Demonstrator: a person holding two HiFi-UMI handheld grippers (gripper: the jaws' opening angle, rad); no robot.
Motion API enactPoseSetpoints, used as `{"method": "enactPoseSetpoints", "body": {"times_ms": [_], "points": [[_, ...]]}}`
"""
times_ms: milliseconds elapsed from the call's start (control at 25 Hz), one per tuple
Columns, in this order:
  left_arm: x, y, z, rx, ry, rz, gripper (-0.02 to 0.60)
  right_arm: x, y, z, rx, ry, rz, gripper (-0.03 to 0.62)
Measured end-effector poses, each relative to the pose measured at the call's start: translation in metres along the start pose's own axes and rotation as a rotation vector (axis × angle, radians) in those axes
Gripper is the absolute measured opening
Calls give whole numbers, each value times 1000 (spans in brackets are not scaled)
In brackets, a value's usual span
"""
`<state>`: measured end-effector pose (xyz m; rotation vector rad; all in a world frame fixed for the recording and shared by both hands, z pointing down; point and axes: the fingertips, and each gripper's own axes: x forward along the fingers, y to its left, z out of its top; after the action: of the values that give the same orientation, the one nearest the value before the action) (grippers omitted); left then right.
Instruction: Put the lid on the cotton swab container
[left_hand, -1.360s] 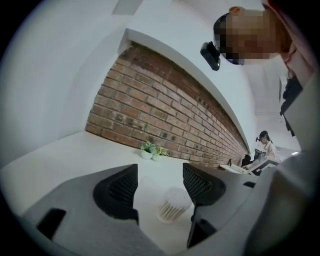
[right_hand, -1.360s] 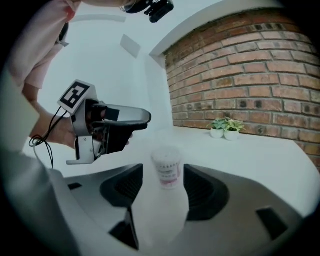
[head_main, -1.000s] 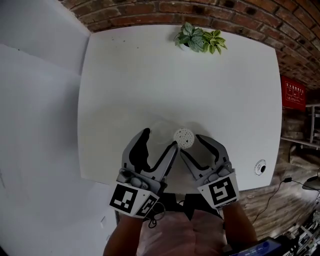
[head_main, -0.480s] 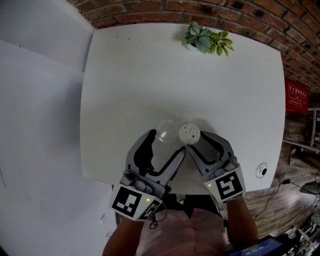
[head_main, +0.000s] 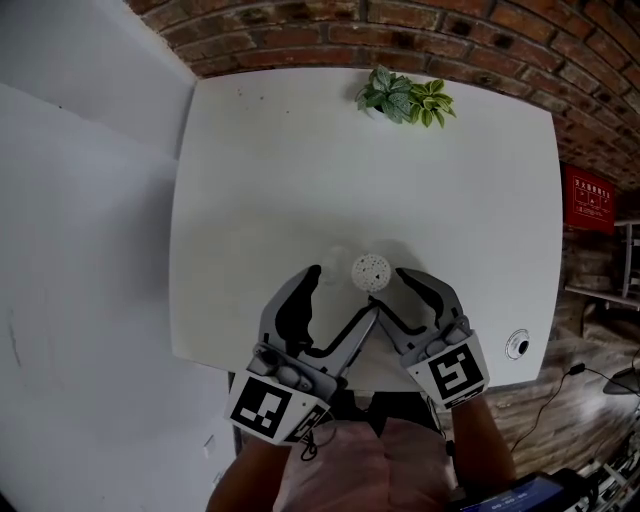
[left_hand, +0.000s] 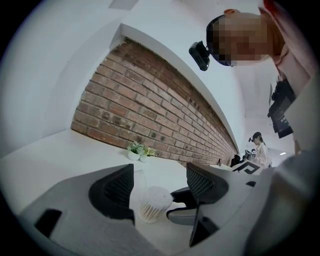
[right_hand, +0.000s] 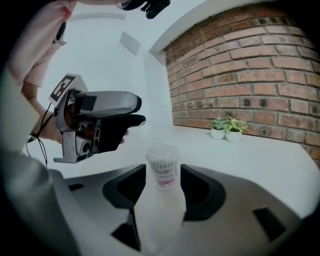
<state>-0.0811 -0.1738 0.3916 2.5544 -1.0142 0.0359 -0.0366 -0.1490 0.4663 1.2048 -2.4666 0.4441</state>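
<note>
The cotton swab container (head_main: 371, 271), a small clear tub full of white-tipped swabs, stands upright near the front of the white table (head_main: 280, 180). Its clear lid (head_main: 335, 262) shows only faintly just left of it; I cannot tell how it rests. My left gripper (head_main: 341, 292) is open wide, with the container (left_hand: 152, 202) ahead between its jaws and the lid (left_hand: 137, 179) by the left jaw. My right gripper (head_main: 389, 287) is opening. The container (right_hand: 163, 167) stands just past its tips, with a gap on each side. The left gripper (right_hand: 100, 125) hangs at that view's left.
Two small potted plants (head_main: 402, 97) stand at the table's far edge against the brick wall. A round cable hole (head_main: 517, 346) sits at the front right corner. A red sign (head_main: 588, 200) hangs on the right. A person (left_hand: 258, 147) stands far off.
The right jaws closed in beside the container half a second ago and have parted again. Both grippers have drawn slightly back toward the front edge. The left jaws have spread a little wider.
</note>
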Motion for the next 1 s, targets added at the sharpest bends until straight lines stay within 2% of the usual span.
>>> {"method": "enactPoseSetpoints", "body": {"times_ms": [240, 400, 1000], "points": [[2, -8, 2, 13, 2, -3, 339, -19, -11, 12, 126, -100, 15, 227], [3, -10, 2, 20, 5, -3, 339, -31, -25, 17, 211, -154, -7, 227], [14, -29, -2, 35, 25, -28, 339, -49, -42, 19, 188, -155, -94, 225]]}}
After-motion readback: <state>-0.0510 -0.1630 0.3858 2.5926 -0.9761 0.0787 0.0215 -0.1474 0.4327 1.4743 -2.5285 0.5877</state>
